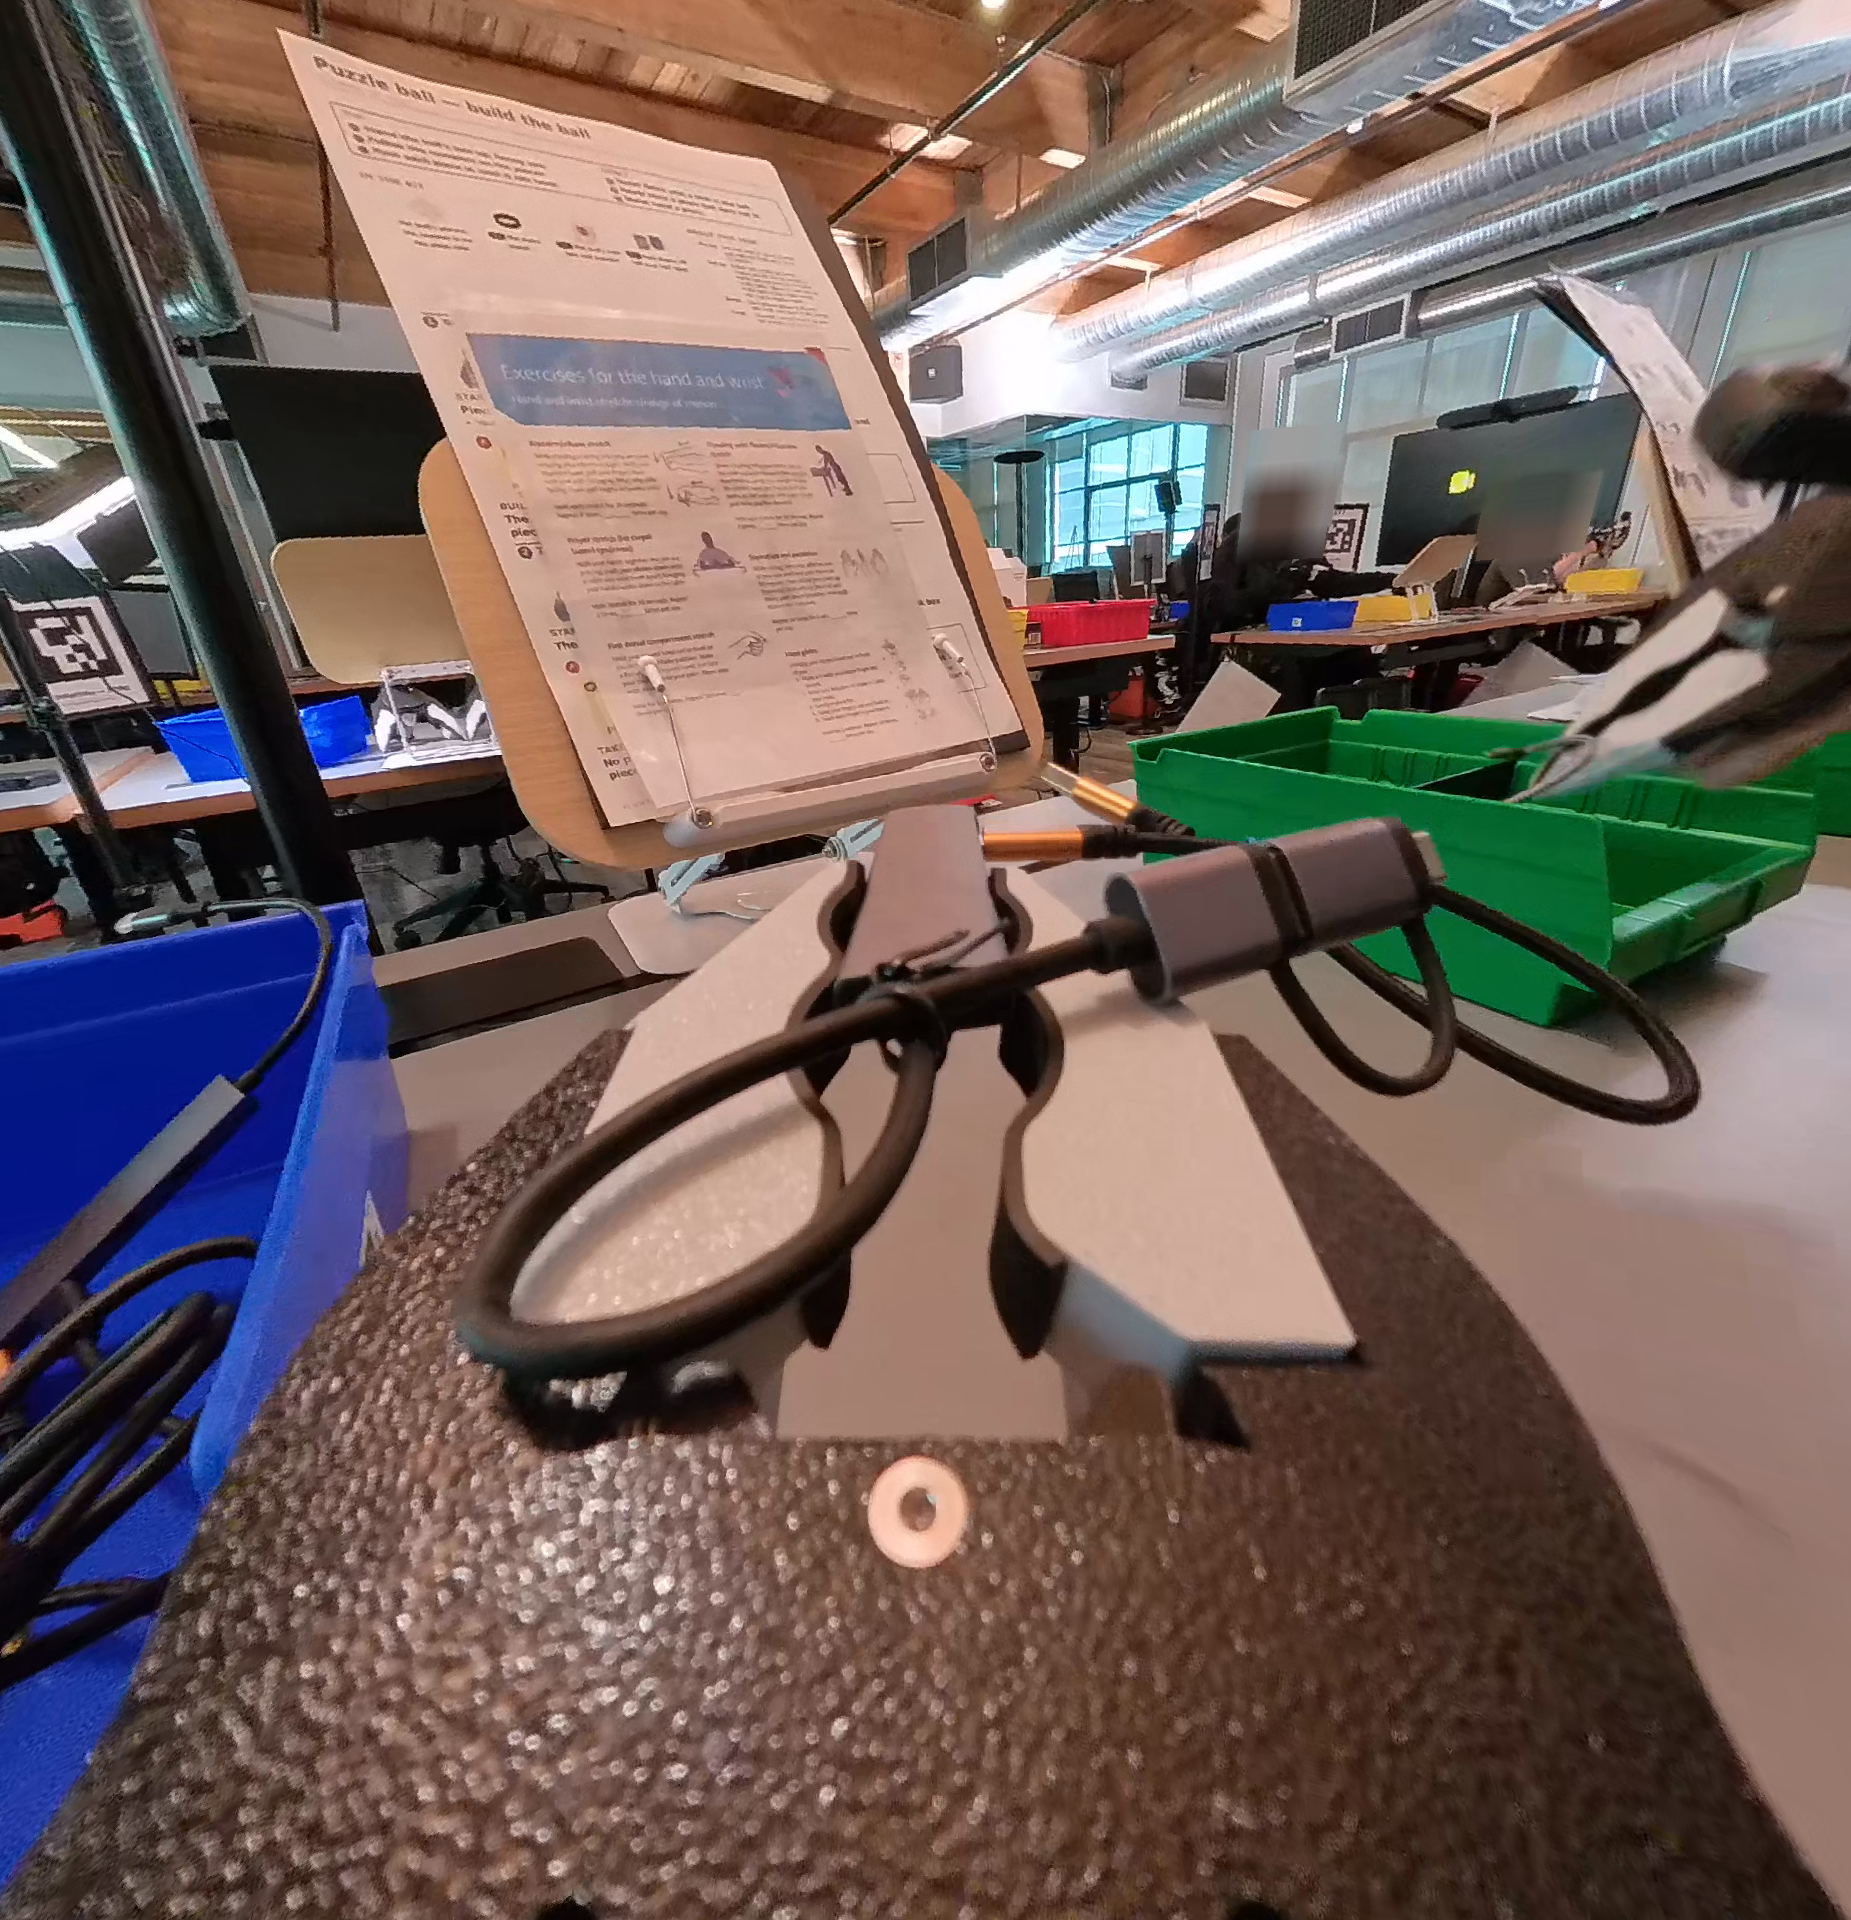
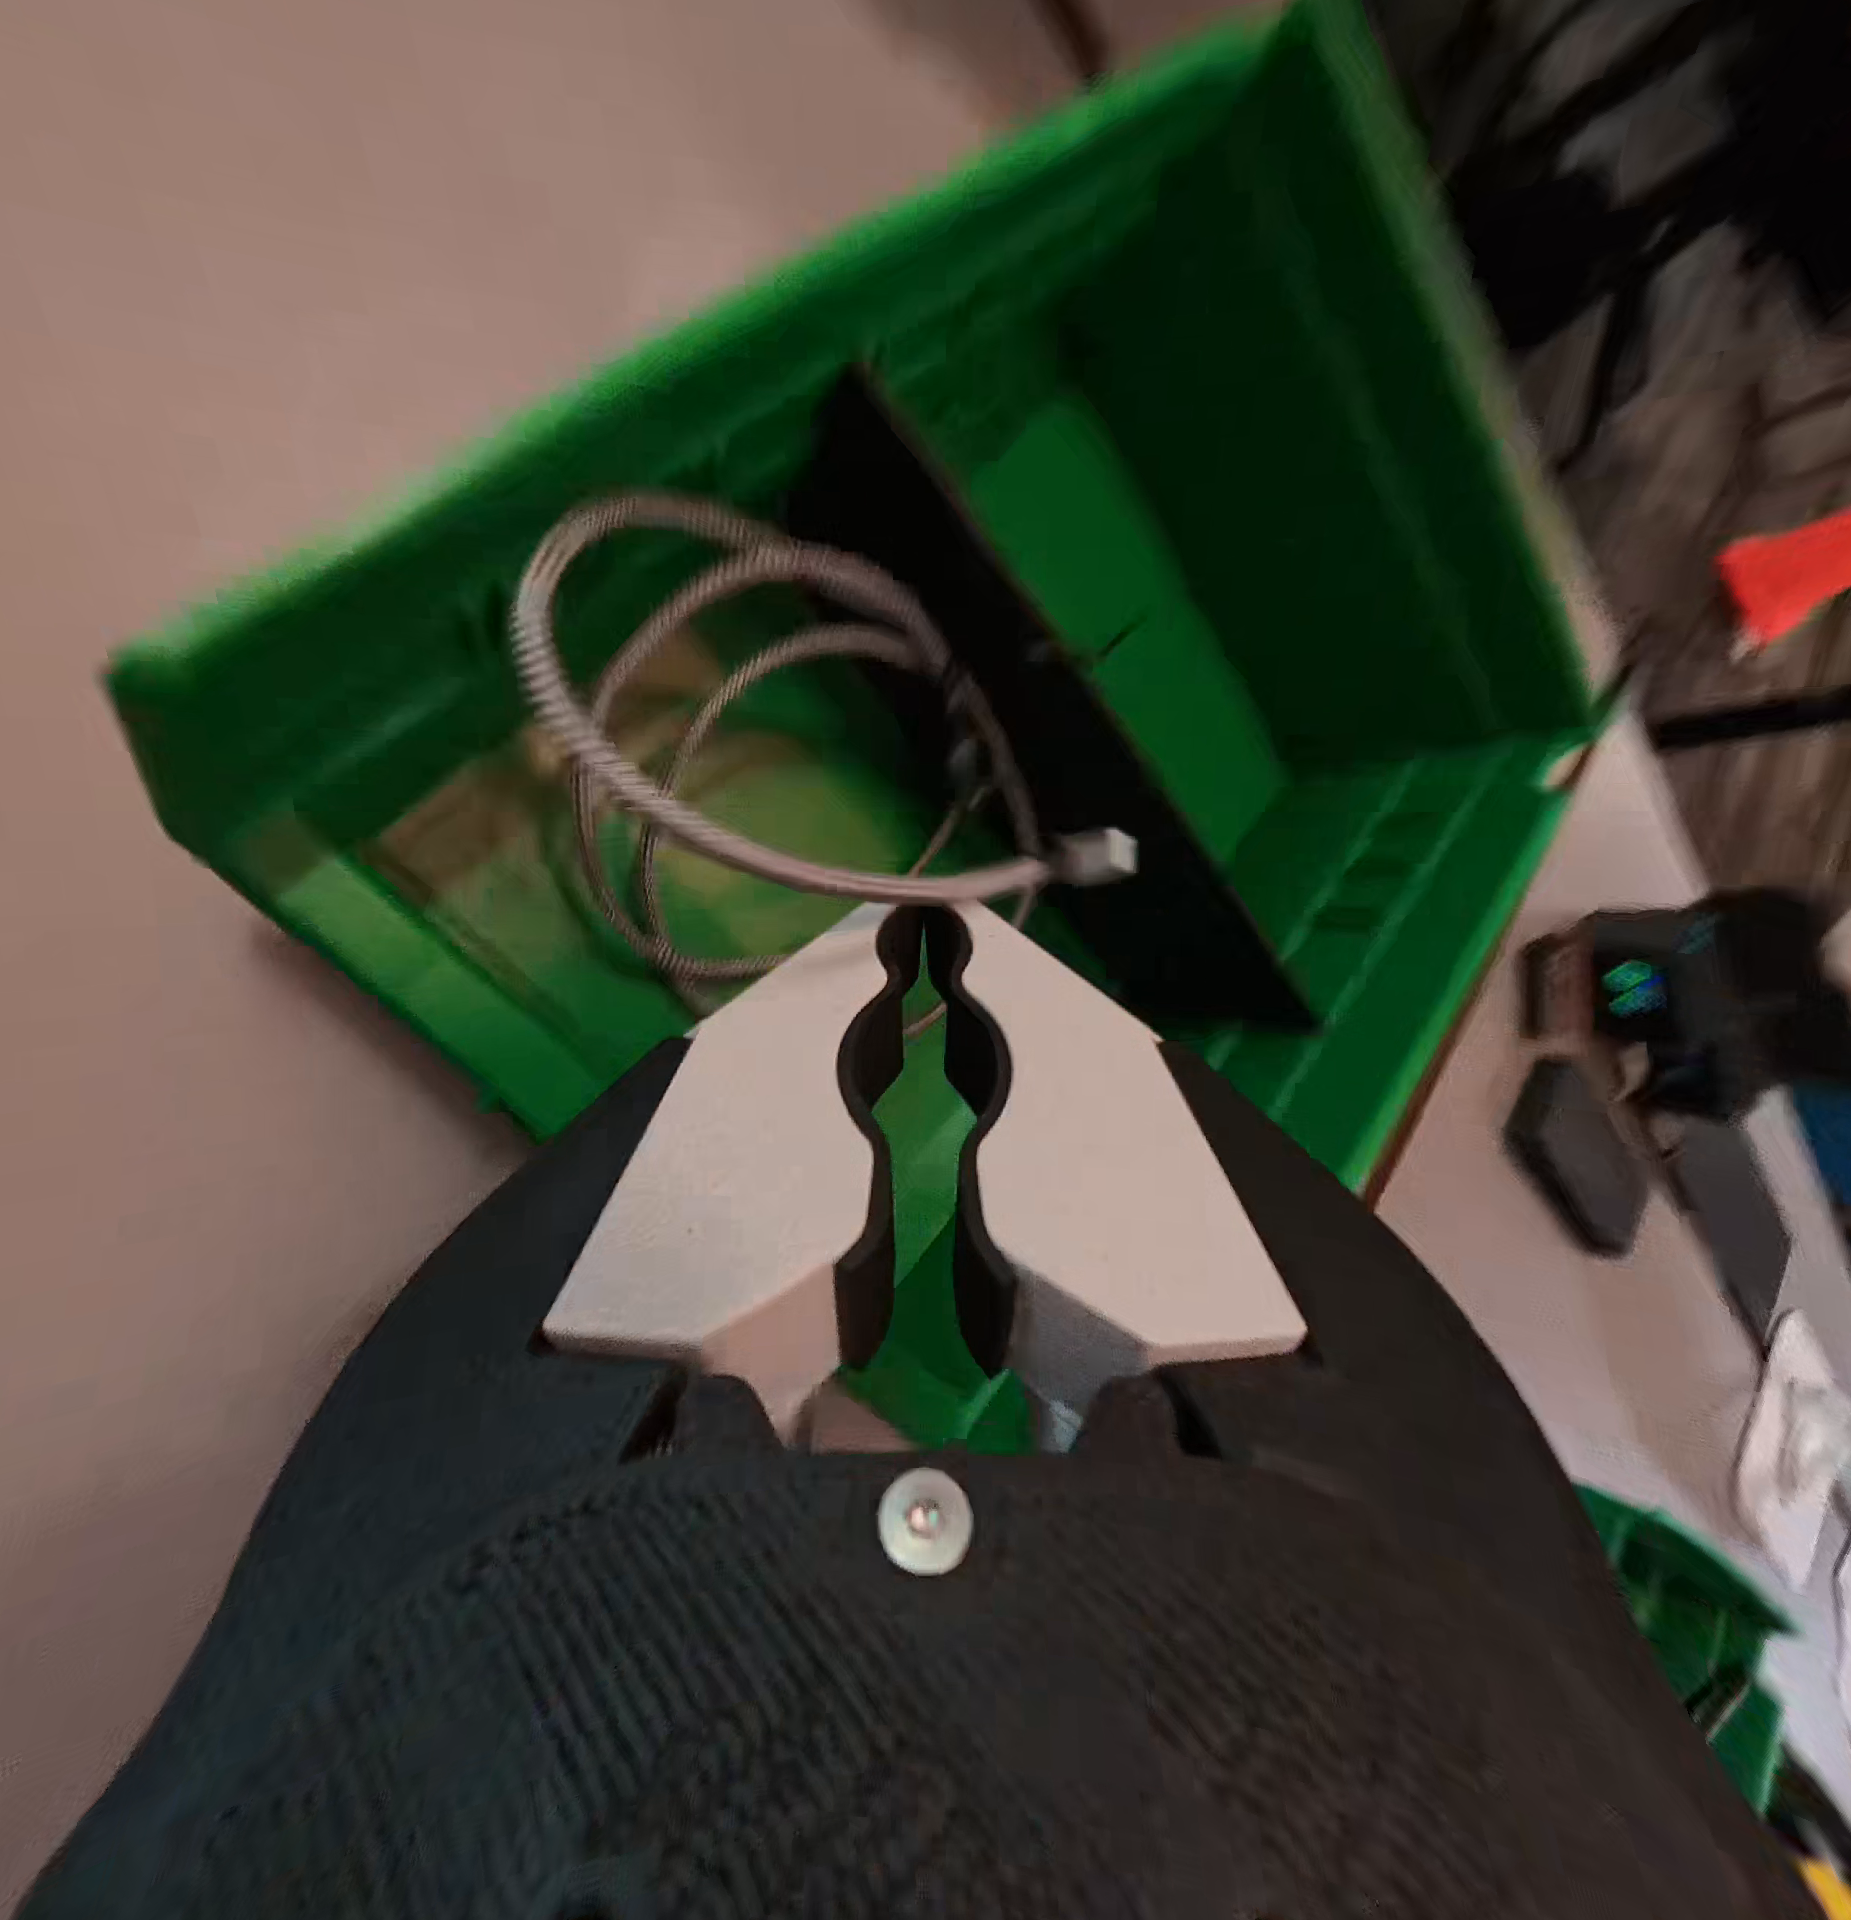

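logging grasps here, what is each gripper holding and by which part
The left gripper pinches a coiled black cable at its tied middle. The right gripper pinches a coiled grey braided cable at the coil's edge, over the green bin.

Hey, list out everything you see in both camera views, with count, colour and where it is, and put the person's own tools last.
black cable: one, black with grey plug ends, coiled, pinched in the left tool
grey cable: one, grey braided, coiled, hanging from the right tool's tips over the green bin
green bin: one, green with a black divider, on the table to the right
blue bin: one, blue, at the left, holding dark cables
gold-tipped plugs: two, gold and black, on the table behind the left tool
document stand: one, wooden, holding printed sheets, behind the table
table: one, pale grey
left tool: one, black and grey, shut on the black cable
right tool: one, black and grey, shut on the grey cable
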### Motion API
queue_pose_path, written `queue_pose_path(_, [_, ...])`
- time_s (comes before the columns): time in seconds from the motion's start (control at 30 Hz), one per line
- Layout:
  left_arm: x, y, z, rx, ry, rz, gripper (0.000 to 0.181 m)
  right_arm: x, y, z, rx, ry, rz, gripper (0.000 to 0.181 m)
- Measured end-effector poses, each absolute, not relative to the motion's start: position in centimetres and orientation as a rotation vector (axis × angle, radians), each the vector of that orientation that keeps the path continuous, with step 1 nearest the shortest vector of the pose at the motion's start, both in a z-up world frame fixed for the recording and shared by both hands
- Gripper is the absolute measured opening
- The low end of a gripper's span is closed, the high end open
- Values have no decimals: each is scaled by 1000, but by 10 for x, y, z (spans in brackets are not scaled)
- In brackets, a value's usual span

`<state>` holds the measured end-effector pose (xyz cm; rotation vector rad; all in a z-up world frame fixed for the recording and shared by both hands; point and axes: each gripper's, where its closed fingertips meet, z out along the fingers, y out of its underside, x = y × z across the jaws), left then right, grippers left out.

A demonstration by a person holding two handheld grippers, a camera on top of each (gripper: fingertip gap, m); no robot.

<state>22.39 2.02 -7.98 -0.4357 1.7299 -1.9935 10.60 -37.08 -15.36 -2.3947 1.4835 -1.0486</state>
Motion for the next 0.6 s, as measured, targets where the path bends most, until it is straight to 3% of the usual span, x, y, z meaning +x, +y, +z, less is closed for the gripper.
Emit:
queue_pose_path(0.13, [224,18,-83,-433,1752,-1986,21,67,-402,-200,-2558,1769,-871,7])
queue_pose_path(0.3, [225,17,-87,-442,1764,-1993,21,56,-401,-176,-2369,1836,-829,19])
queue_pose_path(0.4, [223,15,-88,-434,1775,-1995,21,48,-409,-149,-2248,1899,-889,40])
queue_pose_path(0.6, [210,1,-91,-361,1840,-2042,21,98,-243,-64,-1636,1300,-770,79])
